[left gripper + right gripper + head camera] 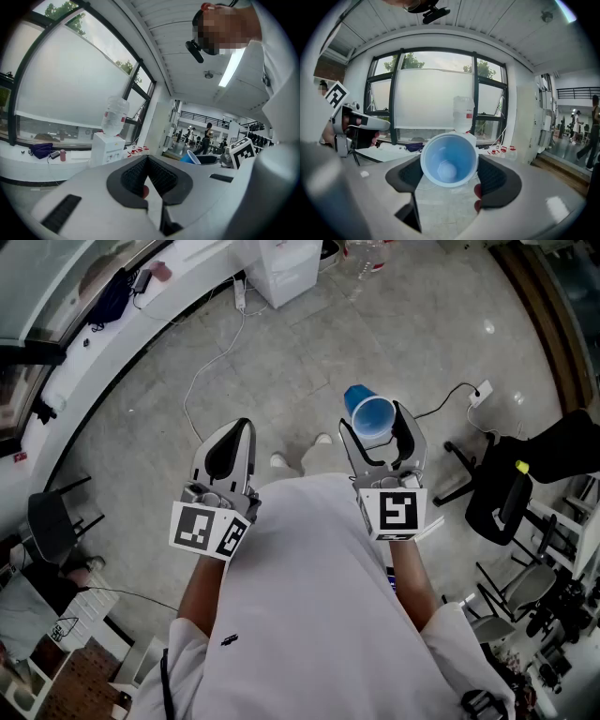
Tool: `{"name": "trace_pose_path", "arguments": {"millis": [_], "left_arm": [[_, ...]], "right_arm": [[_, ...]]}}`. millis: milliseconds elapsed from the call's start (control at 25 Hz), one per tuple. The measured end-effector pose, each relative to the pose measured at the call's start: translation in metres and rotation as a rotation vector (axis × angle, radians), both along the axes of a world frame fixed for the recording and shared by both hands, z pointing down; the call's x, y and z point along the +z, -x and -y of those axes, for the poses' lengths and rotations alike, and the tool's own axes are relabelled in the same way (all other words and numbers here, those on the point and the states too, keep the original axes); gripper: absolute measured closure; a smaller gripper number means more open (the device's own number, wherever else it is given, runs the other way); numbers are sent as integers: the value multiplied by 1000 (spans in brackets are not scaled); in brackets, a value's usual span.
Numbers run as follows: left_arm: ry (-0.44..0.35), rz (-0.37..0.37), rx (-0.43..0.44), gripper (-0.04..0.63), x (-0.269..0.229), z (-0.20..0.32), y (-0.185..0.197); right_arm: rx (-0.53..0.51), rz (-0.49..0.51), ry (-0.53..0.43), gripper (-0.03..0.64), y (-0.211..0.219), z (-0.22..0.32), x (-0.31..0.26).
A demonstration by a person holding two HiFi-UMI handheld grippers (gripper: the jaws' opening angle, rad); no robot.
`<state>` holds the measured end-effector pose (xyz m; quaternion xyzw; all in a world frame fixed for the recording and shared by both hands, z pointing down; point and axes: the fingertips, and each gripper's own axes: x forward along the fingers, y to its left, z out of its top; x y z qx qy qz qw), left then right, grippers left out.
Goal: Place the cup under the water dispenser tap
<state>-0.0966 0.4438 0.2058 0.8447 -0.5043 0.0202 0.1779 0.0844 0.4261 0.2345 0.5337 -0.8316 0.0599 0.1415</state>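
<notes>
Right gripper (pixel 375 426) is holding the cup (pixel 449 159).
Its jaws are pinching the cup's sides; left gripper (pixel 232 441) is hovering, pressed together.

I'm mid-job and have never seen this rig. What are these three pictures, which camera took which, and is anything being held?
There is no robot arm here: a person holds a two-jaw tool in each hand. The head view comes from a camera on the person's head, looking steeply down at both tools and the grey floor. The other two pictures come from a camera riding on each tool, looking along its jaws.

The right tool is closed on a blue cup, held on its side with its open mouth facing that tool's camera; it looks empty. The left tool has its jaws together and holds nothing.

The white water dispenser, with a bottle on top, stands ahead across the floor, so the cup is not under the tap yet. A white cable lies on the floor.
</notes>
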Motion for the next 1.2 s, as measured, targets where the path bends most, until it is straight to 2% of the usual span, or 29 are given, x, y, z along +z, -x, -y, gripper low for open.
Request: {"name": "trace_pose_path", "arguments": {"millis": [240,520,800,960,1200], "left_arm": [[-20,6,29,588,-16,-14,-49],[-36,31,29,589,-28,1,-71],[-40,47,-26,589,-32,16,-75],[-57,45,-44,588,-27,24,-78],[-42,44,-54,588,-23,50,-81]], "right_arm": [[-29,21,-5,244,-22,-17,-11],[-66,90,-26,244,-23,0,-33],[-77,99,-12,244,-35,23,-26],[-92,87,-39,244,-42,34,-23],[-93,92,-22,244,-54,64,-21]]}}
